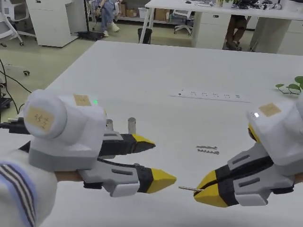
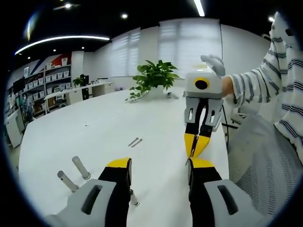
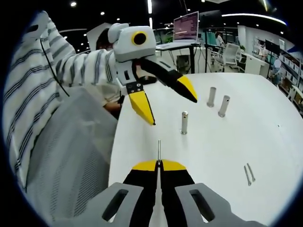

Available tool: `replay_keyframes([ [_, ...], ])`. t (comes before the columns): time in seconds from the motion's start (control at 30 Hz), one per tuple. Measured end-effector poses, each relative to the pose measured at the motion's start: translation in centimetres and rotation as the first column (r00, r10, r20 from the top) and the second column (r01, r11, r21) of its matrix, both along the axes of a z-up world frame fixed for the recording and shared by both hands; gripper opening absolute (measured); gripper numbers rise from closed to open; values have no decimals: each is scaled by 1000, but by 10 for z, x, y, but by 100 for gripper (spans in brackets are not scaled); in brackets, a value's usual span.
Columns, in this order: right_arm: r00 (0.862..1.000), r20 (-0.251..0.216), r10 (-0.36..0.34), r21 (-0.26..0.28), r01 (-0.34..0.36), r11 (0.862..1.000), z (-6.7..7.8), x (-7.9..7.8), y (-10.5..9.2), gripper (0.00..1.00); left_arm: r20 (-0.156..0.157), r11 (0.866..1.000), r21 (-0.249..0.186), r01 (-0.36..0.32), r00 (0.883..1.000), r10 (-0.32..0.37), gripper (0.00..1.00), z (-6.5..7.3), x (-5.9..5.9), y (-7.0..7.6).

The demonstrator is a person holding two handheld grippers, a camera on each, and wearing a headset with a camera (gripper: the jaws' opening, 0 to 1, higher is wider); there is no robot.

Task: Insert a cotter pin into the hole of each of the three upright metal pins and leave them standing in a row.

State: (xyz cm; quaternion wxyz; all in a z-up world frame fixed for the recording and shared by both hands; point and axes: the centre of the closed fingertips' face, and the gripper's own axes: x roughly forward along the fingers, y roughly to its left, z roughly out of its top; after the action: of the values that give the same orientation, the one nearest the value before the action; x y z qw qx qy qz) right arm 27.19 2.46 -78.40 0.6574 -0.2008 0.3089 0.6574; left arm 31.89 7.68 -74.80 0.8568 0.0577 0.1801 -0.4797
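While a cotter pin (image 3: 159, 149) is clamped by the right gripper (image 3: 159, 163), the one-o'clock upright pin (image 3: 184, 122) should be steadied by the wide-open left gripper (image 2: 160, 163).

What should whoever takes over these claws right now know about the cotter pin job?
Left claw: open, empty, next to the three upright metal pins.
Right claw: shut on one cotter pin, its tip sticking out toward them.
Two spare cotter pins lie flat on the table.
Done: one cotter pin gripped; none seen inserted.
Left: all three insertions, pins kept standing.
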Motion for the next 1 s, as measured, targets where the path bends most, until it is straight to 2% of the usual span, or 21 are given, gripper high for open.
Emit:
replay_keyframes([
  [0.17, 1000, -3, -6, -6, 6, 1000, -1, 3, 4, 3, -7, 999, 13, -42, 999, 42, 47, -7, 9, 18],
  [0.33, 1000, -8, -16, -32, 16, 999, -7, 9, 5, 3, -35, 997, 25, -67, 997, 68, 47, -19, 13, 30],
  [0.63, 999, -24, -47, -68, 45, 997, -17, 20, 8, 3, -76, 996, 35, -87, 993, 89, 42, -41, 16, 42],
  [0.83, 996, -35, -81, -89, 77, 993, -25, 29, 11, 3, -111, 994, 53, -94, 989, 100, 40, -60, 18, 49],
  [1.0, 993, -35, -114, -97, 110, 989, -24, 35, 14, 3, -135, 993, 86, -78, 987, 89, 38, -77, 17, 51],
])
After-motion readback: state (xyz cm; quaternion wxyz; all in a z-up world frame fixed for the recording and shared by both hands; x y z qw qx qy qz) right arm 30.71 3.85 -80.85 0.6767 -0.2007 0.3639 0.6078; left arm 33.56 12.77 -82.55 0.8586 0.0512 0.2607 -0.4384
